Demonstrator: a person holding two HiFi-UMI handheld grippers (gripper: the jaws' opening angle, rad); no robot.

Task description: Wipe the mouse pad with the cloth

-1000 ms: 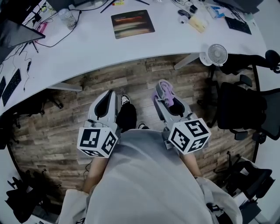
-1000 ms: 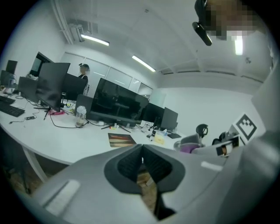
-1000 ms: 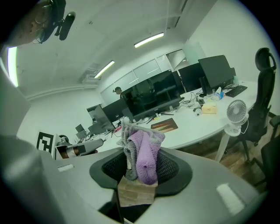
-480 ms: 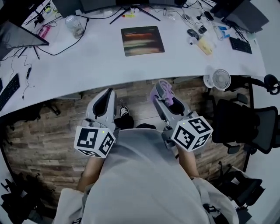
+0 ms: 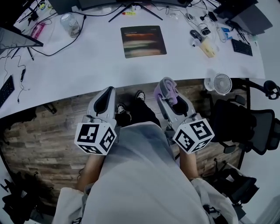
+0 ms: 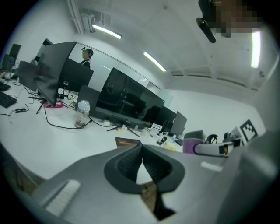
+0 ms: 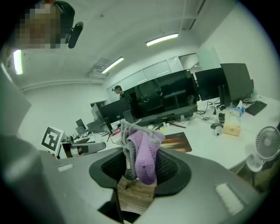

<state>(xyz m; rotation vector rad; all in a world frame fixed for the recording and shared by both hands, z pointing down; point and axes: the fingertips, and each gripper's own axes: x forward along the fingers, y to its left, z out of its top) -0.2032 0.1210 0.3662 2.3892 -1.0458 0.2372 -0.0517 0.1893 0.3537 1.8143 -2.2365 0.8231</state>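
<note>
A dark mouse pad [image 5: 143,41] with orange and pale streaks lies flat on the white desk [image 5: 100,61], far side of centre; it shows also as the mouse pad [image 7: 176,142] and the mouse pad [image 6: 127,142] in the gripper views. My right gripper [image 5: 166,89] is shut on a purple and grey cloth [image 7: 141,153], which bunches up above the jaws; the cloth [image 5: 167,89] sits just short of the desk's near edge. My left gripper [image 5: 106,98] is shut with nothing in it, level with the right one and below the desk edge.
On the desk stand a clear jar [image 5: 70,22], a monitor stand [image 5: 133,8], cables, a mouse [image 5: 195,34] and a yellow box [image 5: 208,48]. A small white fan [image 5: 221,82] and a black chair [image 5: 240,124] stand to the right. Below me is wood floor [image 5: 43,131].
The desk and mouse pad have slid lower and larger in the head view as I came closer. Both grippers have risen a little toward the desk edge, still holding as before.
</note>
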